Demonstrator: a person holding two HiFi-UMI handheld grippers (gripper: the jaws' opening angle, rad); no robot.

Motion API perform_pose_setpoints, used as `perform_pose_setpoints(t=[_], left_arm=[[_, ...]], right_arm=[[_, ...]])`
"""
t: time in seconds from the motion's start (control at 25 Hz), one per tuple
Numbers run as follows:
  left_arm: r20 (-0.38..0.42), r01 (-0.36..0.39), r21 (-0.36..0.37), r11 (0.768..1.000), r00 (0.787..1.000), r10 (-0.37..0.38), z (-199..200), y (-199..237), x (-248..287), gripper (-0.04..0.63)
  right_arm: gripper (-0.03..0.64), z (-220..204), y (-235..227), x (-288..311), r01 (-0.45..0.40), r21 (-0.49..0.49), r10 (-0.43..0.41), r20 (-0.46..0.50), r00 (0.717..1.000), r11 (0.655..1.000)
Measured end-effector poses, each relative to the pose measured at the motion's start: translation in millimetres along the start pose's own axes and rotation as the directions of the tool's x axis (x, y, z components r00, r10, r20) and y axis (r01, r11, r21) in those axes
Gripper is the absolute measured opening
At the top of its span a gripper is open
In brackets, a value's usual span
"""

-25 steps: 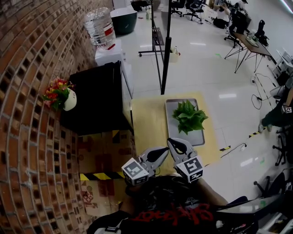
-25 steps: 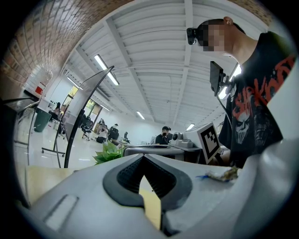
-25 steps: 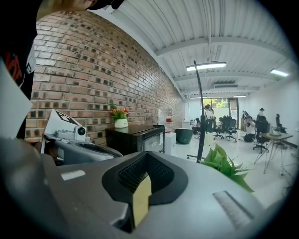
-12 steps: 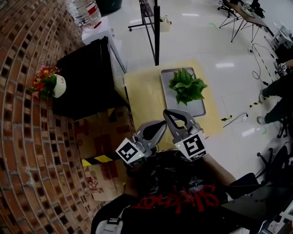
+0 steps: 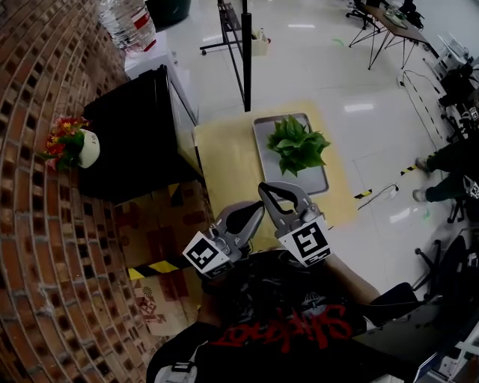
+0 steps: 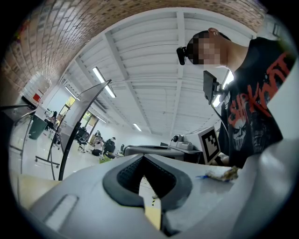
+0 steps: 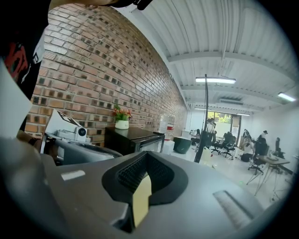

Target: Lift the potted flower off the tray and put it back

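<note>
The potted plant (image 5: 297,143), green and leafy with its pot hidden under the leaves, stands on the grey tray (image 5: 308,182) on the yellow table (image 5: 224,161). Both grippers are held close to the person's chest at the table's near edge, well short of the tray. My left gripper (image 5: 260,206) is shut and empty; in the left gripper view its tips (image 6: 142,156) meet, pointing slightly up. My right gripper (image 5: 263,187) lies beside it, also shut on nothing, and its closed tips (image 7: 146,154) point toward the brick wall.
A black cabinet (image 5: 135,142) stands left of the table, bearing a white pot of red flowers (image 5: 71,146) against the brick wall. A water bottle (image 5: 127,22) and a black post (image 5: 245,52) stand behind the table. Cardboard and hazard tape (image 5: 161,265) lie on the floor.
The head view has swung, so table and tray sit further left and higher in the picture. Both grippers remain shut, side by side near the chest; the plant has not moved.
</note>
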State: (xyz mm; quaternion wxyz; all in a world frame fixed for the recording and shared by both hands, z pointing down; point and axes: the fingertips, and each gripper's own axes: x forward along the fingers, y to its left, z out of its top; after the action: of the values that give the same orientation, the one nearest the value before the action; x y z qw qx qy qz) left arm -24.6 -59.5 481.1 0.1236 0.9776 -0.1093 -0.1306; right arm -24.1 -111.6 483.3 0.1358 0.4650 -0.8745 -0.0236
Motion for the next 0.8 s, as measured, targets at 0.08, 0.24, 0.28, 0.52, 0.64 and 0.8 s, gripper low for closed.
perform_pose_setpoints(t=[0.08,0.24,0.28,0.52,0.64,0.8], left_arm=[[0.0,0.0,0.001,1.0,1.0,0.0,0,0,0,0.0],[-0.014,-0.003,0.0,1.0,1.0,0.003,-3,1,-3,0.0],[-0.019,-0.005,-0.002,1.0,1.0,0.005,-4,2,-3,0.0],[-0.037,-0.008,-0.018,1.0,0.999,0.007,-7,7,-1,0.0],[-0.044,-0.001,-0.02,1.0,0.999,0.0,-10,8,1,0.0],[-0.056,-0.005,-0.035,0.999,0.998,0.003,-14,8,2,0.0]], right_arm=[[0.002,-1,0,0,-0.005,0.005,0.005,-0.004,1.0,1.0],[0.002,-3,2,3,-0.017,0.03,0.017,-0.006,1.0,0.999],[0.002,-5,3,4,-0.022,0.038,0.022,-0.006,1.0,0.999],[0.002,-11,0,7,-0.036,0.072,0.037,-0.015,0.999,0.997],[0.002,-18,-3,9,-0.04,0.094,0.043,-0.031,0.999,0.995],[0.002,-24,-3,8,-0.04,0.113,0.045,-0.048,0.998,0.993]])
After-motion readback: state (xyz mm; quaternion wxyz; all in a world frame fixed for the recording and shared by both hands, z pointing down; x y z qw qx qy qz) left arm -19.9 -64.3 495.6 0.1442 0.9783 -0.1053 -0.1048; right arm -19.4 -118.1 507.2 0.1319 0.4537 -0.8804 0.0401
